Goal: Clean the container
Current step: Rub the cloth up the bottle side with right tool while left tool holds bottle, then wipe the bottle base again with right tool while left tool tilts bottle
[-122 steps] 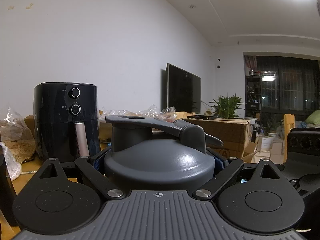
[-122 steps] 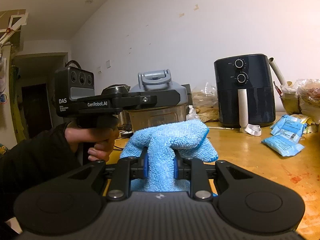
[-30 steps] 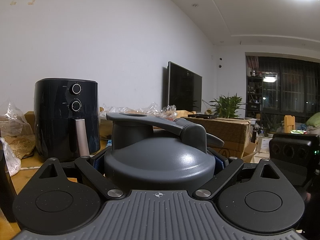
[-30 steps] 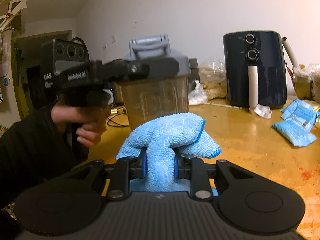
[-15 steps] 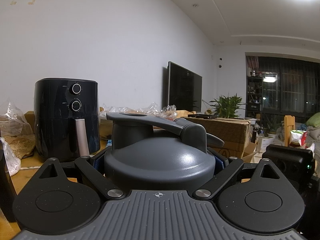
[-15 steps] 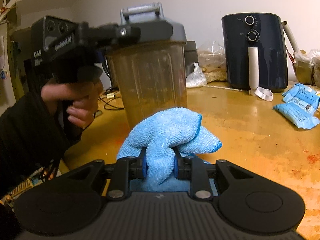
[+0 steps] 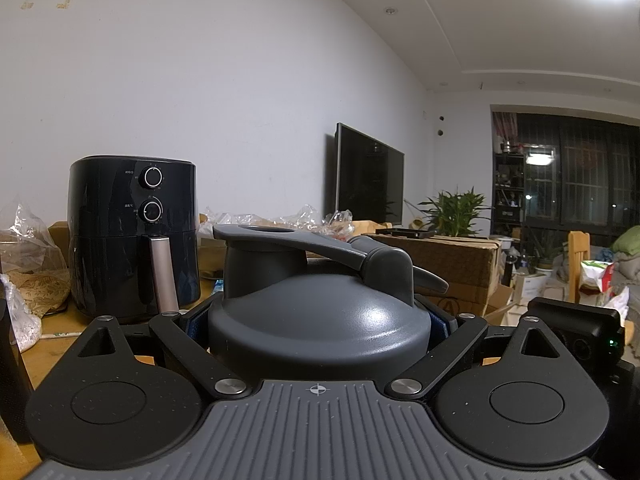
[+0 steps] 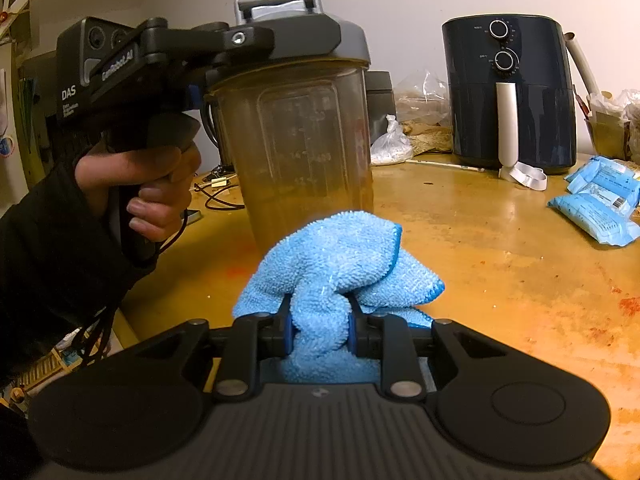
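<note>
Item: container (image 8: 304, 136), a tall translucent shaker cup with printed measure marks and a grey lid (image 7: 320, 320) with a flip cap and carry loop. It stands upright above the yellow table (image 8: 500, 248), at 12 o'clock from the right wrist camera; whether its base touches the table cannot be told, as the cloth hides it.

Left gripper (image 7: 320, 316): jaws spread wide and pressed against either side of the lid rim, clamping the container at its top. A hand (image 8: 144, 184) in a dark sleeve (image 8: 48, 248) grasps the gripper's handle, at 9 o'clock in the right wrist view.

Right gripper (image 8: 320, 332): jaws drawn nearly together, pinching a bunched blue cloth (image 8: 336, 268). The cloth's upper fold overlaps the container's lower wall in view; contact cannot be confirmed.

Surroundings: black air fryer (image 8: 508, 92) at 1 o'clock near the wall; blue packets (image 8: 600, 204) at 3 o'clock; clear bags (image 7: 24, 248) beside the fryer; television (image 7: 368, 176), plant (image 7: 456, 212) and cardboard box (image 7: 452, 264) beyond the lid.
</note>
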Demonstrator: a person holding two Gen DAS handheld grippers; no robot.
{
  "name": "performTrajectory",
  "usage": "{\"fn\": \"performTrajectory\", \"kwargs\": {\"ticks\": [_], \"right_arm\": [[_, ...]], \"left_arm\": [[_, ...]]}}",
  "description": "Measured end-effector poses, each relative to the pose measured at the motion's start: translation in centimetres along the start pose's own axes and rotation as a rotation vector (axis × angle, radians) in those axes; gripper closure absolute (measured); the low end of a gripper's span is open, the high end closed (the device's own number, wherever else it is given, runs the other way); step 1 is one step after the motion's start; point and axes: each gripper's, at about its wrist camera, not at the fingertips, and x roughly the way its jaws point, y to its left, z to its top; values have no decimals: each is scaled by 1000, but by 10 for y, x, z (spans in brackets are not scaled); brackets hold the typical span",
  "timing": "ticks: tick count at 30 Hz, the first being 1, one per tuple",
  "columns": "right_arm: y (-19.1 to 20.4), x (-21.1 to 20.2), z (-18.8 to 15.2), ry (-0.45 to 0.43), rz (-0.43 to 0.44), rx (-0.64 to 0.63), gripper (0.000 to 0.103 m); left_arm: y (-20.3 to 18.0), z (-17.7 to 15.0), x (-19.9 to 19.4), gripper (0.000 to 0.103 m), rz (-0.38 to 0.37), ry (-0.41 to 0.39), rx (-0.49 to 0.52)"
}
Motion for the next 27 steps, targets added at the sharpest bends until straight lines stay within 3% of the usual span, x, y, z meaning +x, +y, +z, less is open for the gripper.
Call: {"fn": "performTrajectory", "kwargs": {"ticks": [15,27], "right_arm": [[1,-4,3,-24,1,3,84],[9,-19,14,-100,-4,-8,84]], "left_arm": [[-1,-1,0,7,0,-1,0],[0,-3,1,7,0,-1,1]]}}
